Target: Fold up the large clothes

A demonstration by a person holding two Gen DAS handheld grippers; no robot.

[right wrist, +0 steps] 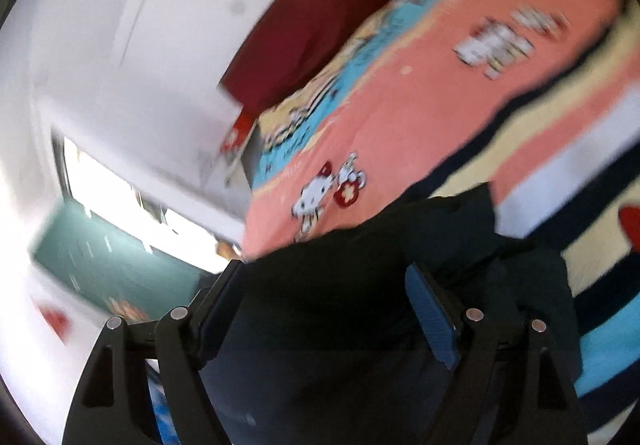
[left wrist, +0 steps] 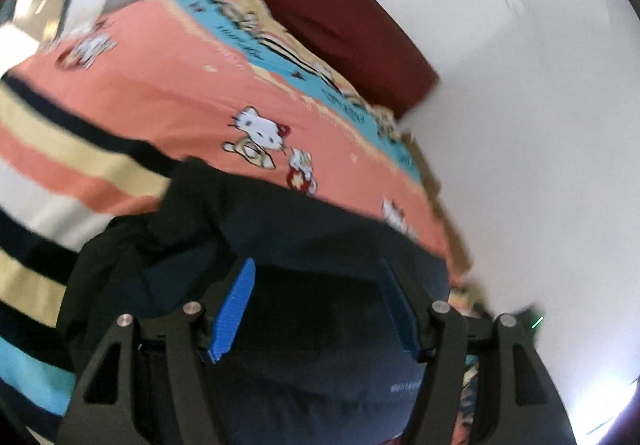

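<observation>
A large dark navy garment (left wrist: 304,229) lies bunched on a bed with a pink cartoon-cat sheet (left wrist: 168,85). My left gripper (left wrist: 316,277) is open, its blue pads (left wrist: 236,309) spread wide over the garment, holding nothing. In the right wrist view the same dark garment (right wrist: 344,285) fills the lower middle. My right gripper (right wrist: 324,277) is open too, jaws spread apart above the cloth. Both views are blurred by motion.
A dark red pillow (left wrist: 344,17) leans at the head of the bed against a white wall (left wrist: 540,125). The sheet has striped bands (left wrist: 52,165) on one side. A window (right wrist: 112,185) and green surface (right wrist: 112,265) show left in the right wrist view.
</observation>
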